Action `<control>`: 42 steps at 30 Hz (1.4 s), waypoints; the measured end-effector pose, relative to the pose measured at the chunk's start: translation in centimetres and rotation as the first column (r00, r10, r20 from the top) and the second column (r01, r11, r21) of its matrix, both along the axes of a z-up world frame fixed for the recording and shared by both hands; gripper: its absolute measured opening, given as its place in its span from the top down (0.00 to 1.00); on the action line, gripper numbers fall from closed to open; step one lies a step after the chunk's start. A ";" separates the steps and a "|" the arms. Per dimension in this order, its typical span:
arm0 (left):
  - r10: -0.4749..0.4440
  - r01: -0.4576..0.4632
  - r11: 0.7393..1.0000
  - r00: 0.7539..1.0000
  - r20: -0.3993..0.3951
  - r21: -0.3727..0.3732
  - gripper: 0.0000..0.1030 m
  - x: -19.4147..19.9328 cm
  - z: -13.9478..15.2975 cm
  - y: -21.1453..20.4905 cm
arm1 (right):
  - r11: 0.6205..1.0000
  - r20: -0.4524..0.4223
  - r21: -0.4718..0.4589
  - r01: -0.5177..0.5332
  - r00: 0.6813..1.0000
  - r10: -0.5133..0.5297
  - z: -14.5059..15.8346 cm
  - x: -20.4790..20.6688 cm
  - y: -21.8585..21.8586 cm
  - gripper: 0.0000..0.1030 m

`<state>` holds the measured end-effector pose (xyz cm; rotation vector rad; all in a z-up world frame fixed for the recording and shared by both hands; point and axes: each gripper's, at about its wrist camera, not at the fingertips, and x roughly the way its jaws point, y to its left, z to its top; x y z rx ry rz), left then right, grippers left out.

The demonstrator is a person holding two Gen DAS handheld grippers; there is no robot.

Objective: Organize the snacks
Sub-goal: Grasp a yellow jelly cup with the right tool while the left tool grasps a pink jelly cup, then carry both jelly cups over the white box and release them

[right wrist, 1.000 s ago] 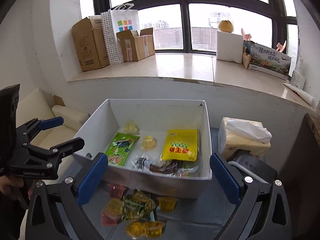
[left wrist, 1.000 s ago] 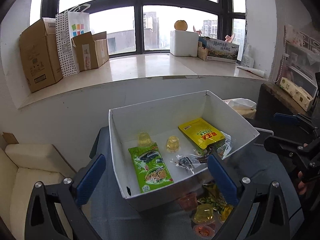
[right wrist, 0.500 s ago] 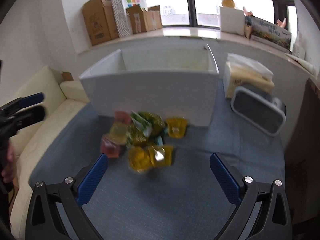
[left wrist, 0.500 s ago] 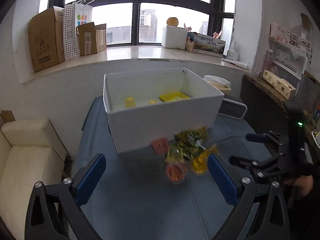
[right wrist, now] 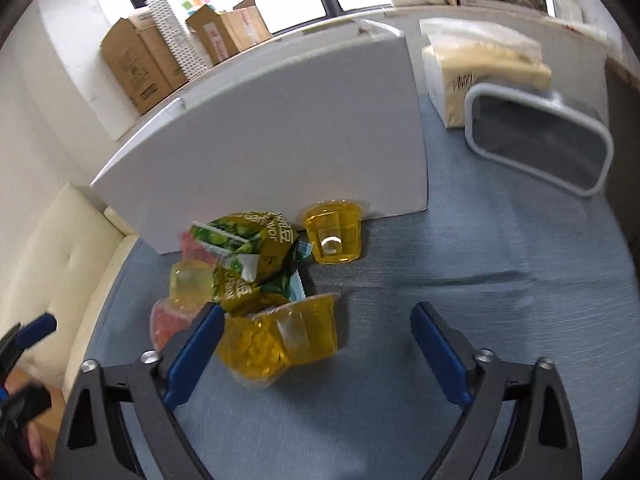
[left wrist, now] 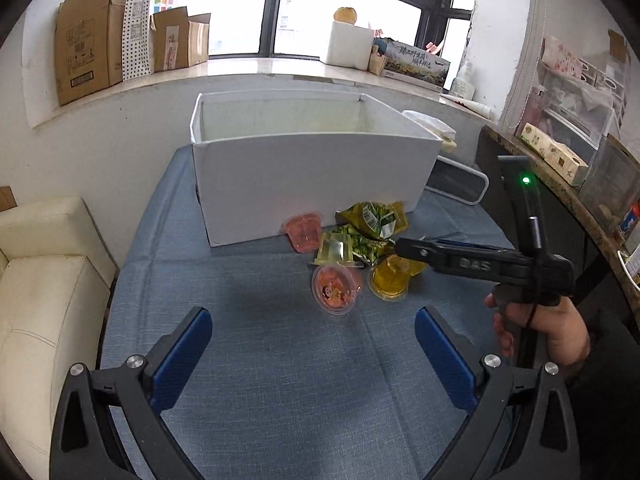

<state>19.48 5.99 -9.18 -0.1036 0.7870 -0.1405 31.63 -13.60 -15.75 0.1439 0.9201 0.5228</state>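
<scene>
Both spread wide and holding nothing: left gripper (left wrist: 312, 340) hovering back over the blue cloth (left wrist: 248, 360), right gripper (right wrist: 316, 336) low at the snack pile (right wrist: 256, 264) of jelly cups and green packets just before the white box (right wrist: 280, 128)

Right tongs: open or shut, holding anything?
Open, empty. The right tongs have both blue pads spread wide, low over the yellow jelly cup, not clamped on it.
</scene>
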 end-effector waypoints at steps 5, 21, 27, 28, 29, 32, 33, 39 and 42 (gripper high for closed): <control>-0.006 0.006 1.000 1.000 -0.013 0.019 0.00 1.5 -1.0 -0.3 | 0.999 0.009 -0.038 -0.024 1.000 0.024 -0.2 0.0 0.9 0.51; -0.010 0.015 0.999 0.995 -0.097 0.050 0.00 7.5 -6.3 -2.5 | 0.999 0.120 0.023 -0.028 0.993 0.025 3.0 -5.9 -2.9 0.51; 0.007 0.003 0.996 0.994 -0.106 0.091 0.24 8.5 -7.2 -3.6 | 0.999 0.120 0.036 -0.024 0.993 0.019 3.0 -6.8 -4.2 0.51; 0.019 -0.006 0.993 0.994 -0.106 0.117 0.33 8.5 -7.2 -3.6 | 0.999 0.116 0.038 -0.022 0.993 0.017 2.9 -6.8 -4.3 0.51; 0.016 -0.001 0.990 0.994 -0.109 0.138 0.40 8.6 -7.1 -3.8 | 0.999 0.110 0.044 -0.021 0.994 0.016 2.7 -6.8 -4.3 0.51; -0.003 0.019 0.991 0.993 -0.120 0.134 0.51 8.4 -6.7 -4.2 | 0.998 0.104 0.059 -0.017 0.995 0.011 2.6 -6.9 -4.3 0.51; -0.004 0.019 0.992 0.993 -0.120 0.126 0.51 8.1 -6.7 -4.1 | 0.998 0.104 0.060 -0.017 0.994 0.011 2.5 -7.0 -4.2 0.51; -0.005 0.010 0.999 0.993 -0.115 0.044 0.51 6.7 -6.3 -2.7 | 0.998 0.111 0.064 -0.024 0.994 0.017 2.8 -7.5 -3.9 0.51; -0.017 0.018 1.000 0.997 -0.081 0.016 0.51 5.4 -5.2 -2.3 | 0.998 0.120 0.063 -0.030 0.993 0.022 3.1 -7.9 -3.6 0.51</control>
